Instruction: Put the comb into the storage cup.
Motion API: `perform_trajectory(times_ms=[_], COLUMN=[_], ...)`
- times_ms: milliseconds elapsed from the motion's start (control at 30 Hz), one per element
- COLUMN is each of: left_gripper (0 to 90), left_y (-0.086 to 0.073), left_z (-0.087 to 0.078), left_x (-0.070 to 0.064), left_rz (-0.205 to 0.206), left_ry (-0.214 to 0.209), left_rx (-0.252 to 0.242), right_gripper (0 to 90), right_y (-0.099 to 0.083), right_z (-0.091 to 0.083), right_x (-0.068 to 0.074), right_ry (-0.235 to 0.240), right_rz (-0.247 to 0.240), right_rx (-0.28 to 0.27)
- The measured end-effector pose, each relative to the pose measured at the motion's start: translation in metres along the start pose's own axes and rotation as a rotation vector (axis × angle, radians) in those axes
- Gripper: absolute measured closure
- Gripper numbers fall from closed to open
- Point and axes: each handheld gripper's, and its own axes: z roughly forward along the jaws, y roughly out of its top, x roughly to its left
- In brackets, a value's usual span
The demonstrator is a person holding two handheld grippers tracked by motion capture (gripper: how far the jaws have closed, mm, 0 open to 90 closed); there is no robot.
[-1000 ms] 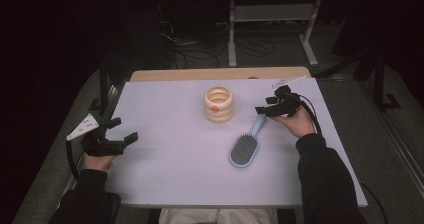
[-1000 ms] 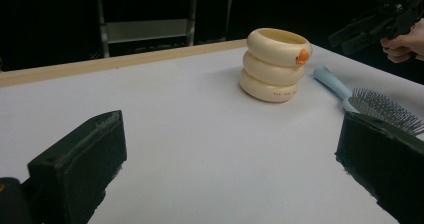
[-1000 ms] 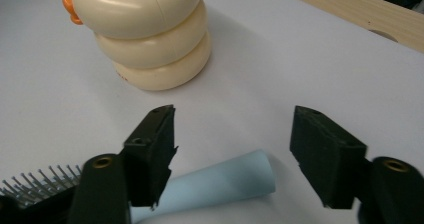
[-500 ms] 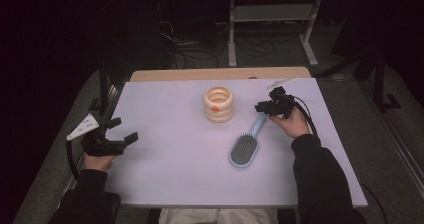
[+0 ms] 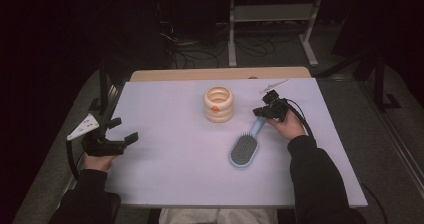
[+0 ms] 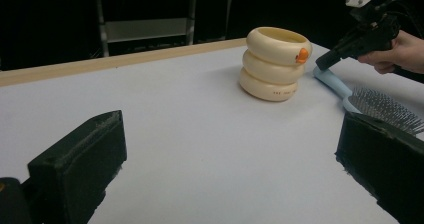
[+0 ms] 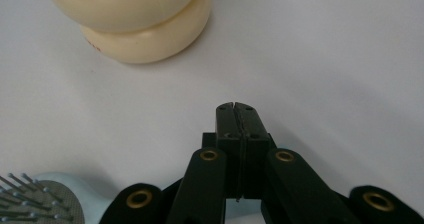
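Hairbrush (image 5: pixel 245 149) lies bristles-up on the near right part of the white table (image 5: pixel 170 174), its pale blue handle running away to the far right toward the right gripper (image 5: pixel 261 112). At the near left edge of the table the left gripper (image 5: pixel 125 130) rests low in the person's hand, its jaws spread wide with nothing between them; in the left gripper view they frame bare tabletop. Farther off on the right, the right gripper sits over the end of the brush handle, its jaws pressed together tip to tip. In the right gripper view the blue handle (image 7: pixel 100 194) passes under the gripper body rather than between the tips, so they clench nothing. Beyond it, just left of the right gripper near the table's far middle, stands a cream ringed cup (image 5: pixel 218 104) with an orange spot on its side.
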Motion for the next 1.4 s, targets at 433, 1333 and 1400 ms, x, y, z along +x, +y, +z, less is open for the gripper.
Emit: perform_trajectory(times_ms=[433, 1333, 1400], left_gripper=[0.0, 0.0, 0.0], left_y=[0.0, -0.001, -0.001], left_z=[0.0, 0.001, 0.001], left_x=[0.0, 0.0, 0.0], left_rz=[-0.002, -0.004, -0.004], left_ry=[-0.004, -0.005, -0.004], left_rx=[0.001, 0.008, 0.008], right_gripper=[88.6, 88.4, 88.4], right_y=[-0.002, -0.022, -0.024], right_z=[0.012, -0.002, -0.004], right_x=[-0.001, 0.007, 0.007], right_ry=[-0.012, -0.023, -0.023], right_rz=[0.001, -0.048, -0.045], right_rx=[0.056, 0.165, 0.169])
